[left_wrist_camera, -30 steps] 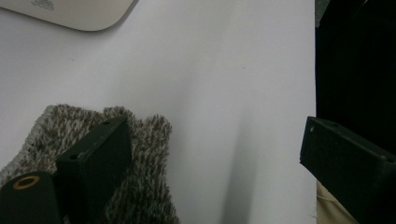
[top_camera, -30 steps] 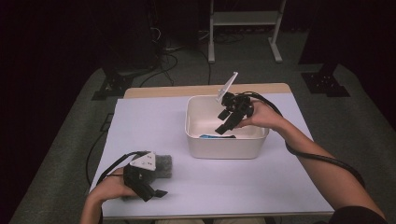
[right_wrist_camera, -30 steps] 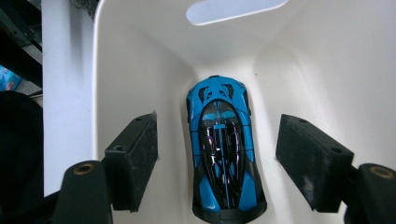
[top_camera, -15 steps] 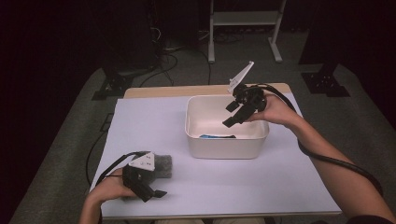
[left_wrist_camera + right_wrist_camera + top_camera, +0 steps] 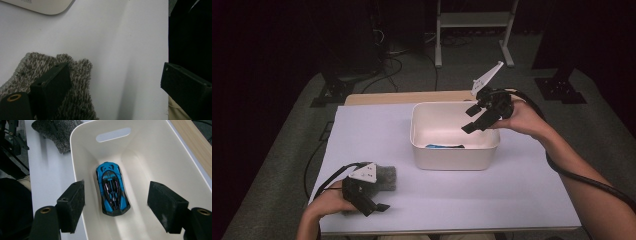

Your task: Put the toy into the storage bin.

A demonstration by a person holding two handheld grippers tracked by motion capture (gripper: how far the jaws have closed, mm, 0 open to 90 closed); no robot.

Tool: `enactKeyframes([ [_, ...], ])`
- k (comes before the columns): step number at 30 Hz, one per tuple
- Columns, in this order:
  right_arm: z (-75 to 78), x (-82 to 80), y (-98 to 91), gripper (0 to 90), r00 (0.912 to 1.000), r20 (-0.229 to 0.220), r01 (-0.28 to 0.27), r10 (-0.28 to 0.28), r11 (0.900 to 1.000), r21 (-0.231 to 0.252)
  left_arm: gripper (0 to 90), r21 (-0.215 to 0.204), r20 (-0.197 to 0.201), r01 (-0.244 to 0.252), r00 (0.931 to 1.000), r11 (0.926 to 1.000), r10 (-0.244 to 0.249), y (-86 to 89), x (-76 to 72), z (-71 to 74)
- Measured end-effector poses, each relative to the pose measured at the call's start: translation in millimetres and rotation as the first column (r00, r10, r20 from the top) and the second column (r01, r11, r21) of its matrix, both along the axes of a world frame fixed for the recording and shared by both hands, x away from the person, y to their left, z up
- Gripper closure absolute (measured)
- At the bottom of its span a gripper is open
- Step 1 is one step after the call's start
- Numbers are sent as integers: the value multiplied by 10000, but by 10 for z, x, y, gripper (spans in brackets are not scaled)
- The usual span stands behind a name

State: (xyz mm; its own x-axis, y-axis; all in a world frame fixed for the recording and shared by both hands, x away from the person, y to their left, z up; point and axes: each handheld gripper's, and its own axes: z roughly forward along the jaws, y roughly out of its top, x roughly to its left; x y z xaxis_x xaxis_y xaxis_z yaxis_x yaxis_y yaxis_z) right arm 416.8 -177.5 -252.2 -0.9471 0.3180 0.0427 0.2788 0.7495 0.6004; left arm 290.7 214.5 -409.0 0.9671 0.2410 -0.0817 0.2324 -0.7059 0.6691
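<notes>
Right gripper open above blue toy car in white plastic bin; left gripper open at 7 o'clock (beside grey fuzzy cloth). Risk: cable snagging bin rim.

Across the three high-view pictures, the right gripper has climbed out of the white bin. A second ago it sat low over the bin's middle, its jaws dipped toward the floor of the bin; half a second ago it had lifted to the bin's far right corner. It now hangs higher and further toward the right of the frame, above the bin's right rim. Its grey three-cornered plate, which lay nearly flat, points up and to the right. The forearm behind it has swung outward toward the right edge. The jaws stand wide apart with nothing between them; whether they touched the blue toy car earlier is hard to tell.
</notes>
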Motion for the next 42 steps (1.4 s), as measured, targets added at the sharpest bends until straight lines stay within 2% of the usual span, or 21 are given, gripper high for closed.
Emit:
enactKeyframes([
  [10,97,-157,-295,286,9983,209,537,-541,9983,207,83,0,-44,19,10000,10000,-19,-2,-6,-2],
  [22,80,-277,-559,279,9943,133,1052,-1059,9936,419,83,28,-67,65,10000,10000,-65,-15,0,-12],
  [29,36,-370,-718,267,9903,36,1384,-1388,9890,518,83,39,-121,33,9999,10000,-32,-14,2,-29],
  [34,-4,-462,-891,267,9855,13,1689,-1697,9818,864,83,75,-129,36,9999,10000,-35,-16,12,-39],
  [42,-114,-546,-1079,262,9806,-146,1960,-1956,9745,1089,83,17,-131,-36,9999,10000,36,-20,13,-39],
])
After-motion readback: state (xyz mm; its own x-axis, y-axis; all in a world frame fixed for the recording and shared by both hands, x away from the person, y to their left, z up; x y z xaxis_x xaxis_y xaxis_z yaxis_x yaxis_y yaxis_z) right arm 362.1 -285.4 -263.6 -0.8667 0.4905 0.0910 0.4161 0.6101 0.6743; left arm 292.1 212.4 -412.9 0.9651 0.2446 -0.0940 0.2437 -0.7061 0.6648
